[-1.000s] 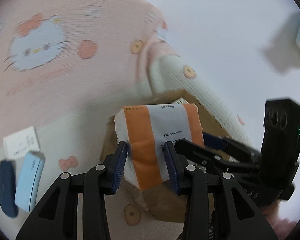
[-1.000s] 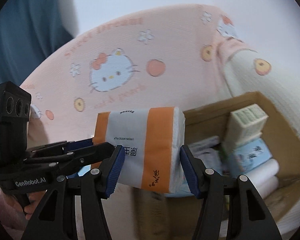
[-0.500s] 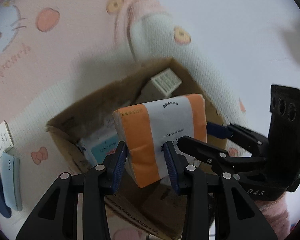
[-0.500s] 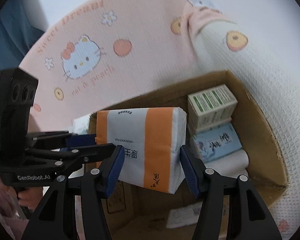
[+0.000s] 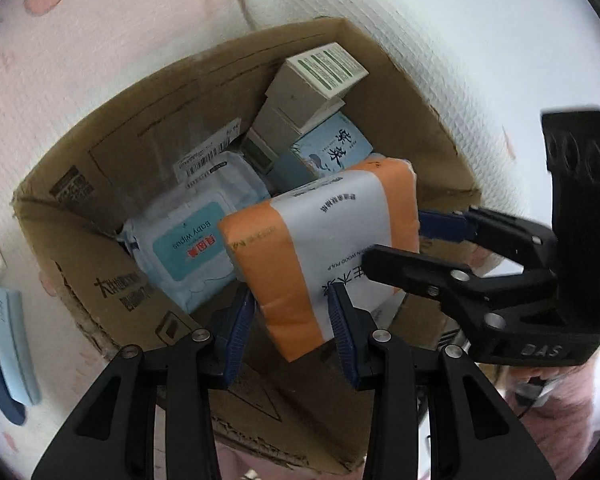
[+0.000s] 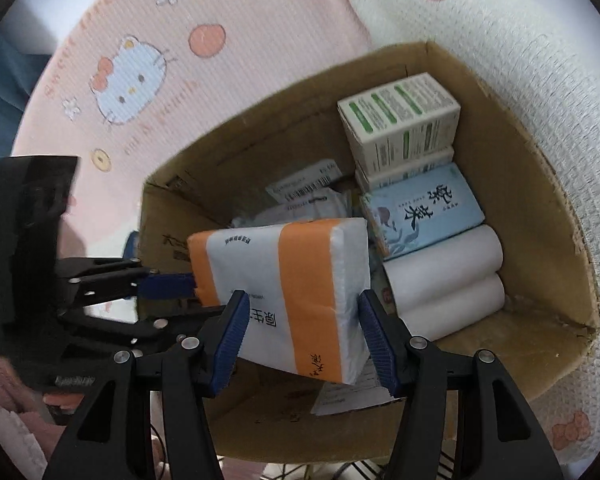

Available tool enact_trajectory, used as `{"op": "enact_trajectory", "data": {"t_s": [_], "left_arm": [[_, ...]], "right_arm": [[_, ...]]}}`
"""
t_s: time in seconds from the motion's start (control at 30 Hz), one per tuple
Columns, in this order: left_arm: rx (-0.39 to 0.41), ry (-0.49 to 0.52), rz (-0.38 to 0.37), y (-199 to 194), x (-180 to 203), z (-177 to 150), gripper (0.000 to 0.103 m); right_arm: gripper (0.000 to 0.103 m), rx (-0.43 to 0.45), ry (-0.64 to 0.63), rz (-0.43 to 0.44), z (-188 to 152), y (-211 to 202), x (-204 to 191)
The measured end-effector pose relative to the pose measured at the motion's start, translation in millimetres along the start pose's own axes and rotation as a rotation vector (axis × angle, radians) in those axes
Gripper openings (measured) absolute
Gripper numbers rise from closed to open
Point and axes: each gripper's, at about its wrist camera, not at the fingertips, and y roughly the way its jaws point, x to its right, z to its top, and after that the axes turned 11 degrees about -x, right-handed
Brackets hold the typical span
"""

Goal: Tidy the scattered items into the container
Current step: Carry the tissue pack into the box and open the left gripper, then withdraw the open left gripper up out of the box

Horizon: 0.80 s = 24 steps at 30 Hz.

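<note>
right now both tools pinch the same orange-and-white tissue pack (image 5: 320,248): the left tool (image 5: 292,312) clamps one short end, and the right tool (image 6: 300,320) clamps it across its width, blue pads pressed into the soft wrap on either side. the pack hangs tilted above the open cardboard box (image 6: 572,240), over the box's near half, not yet resting on anything.

with the box as landmark: against its far wall stands a green-and-white carton (image 6: 400,120) on top of a blue tissue packet (image 6: 424,208); two white rolls (image 6: 448,280) lie along its right side; a baby wipes pouch (image 5: 188,248) leans on its left side. outside the box, to its left, a light blue case (image 5: 8,344) lies on the pink blanket (image 6: 140,32).

risks, as i judge them: if one tool lets go before the other, the soft pack could swing and catch the box's near rim, or drop on edge and prop against the wipes pouch instead of lying flat. the free floor space looks tight, so pushing down could tip the stacked carton. squeezing harder would only crumple the wrap.
</note>
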Motion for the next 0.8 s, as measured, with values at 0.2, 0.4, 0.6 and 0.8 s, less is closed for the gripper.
{"op": "enact_trajectory", "data": {"t_s": [0.2, 0.4, 0.6, 0.8], "left_arm": [[-0.047, 0.002, 0.004, 3.6, 1.5, 3.5, 0.040], [-0.125, -0.020, 0.001, 8.6, 1.7, 1.4, 0.040], [-0.142, 0.002, -0.023, 1.5, 6.8, -1.0, 0.040], [-0.080, 0.038, 0.036, -4.2, 8.8, 8.8, 0.042]], "right_arm": [[0.055, -0.054, 0.039, 0.040, 2.4, 8.6, 9.8], [0.055, -0.137, 0.058, 0.075, 4.5, 18.7, 15.1], [0.056, -0.233, 0.010, 0.013, 4.1, 28.3, 13.5], [0.057, -0.194, -0.033, -0.085, 7.2, 25.2, 9.1]]}}
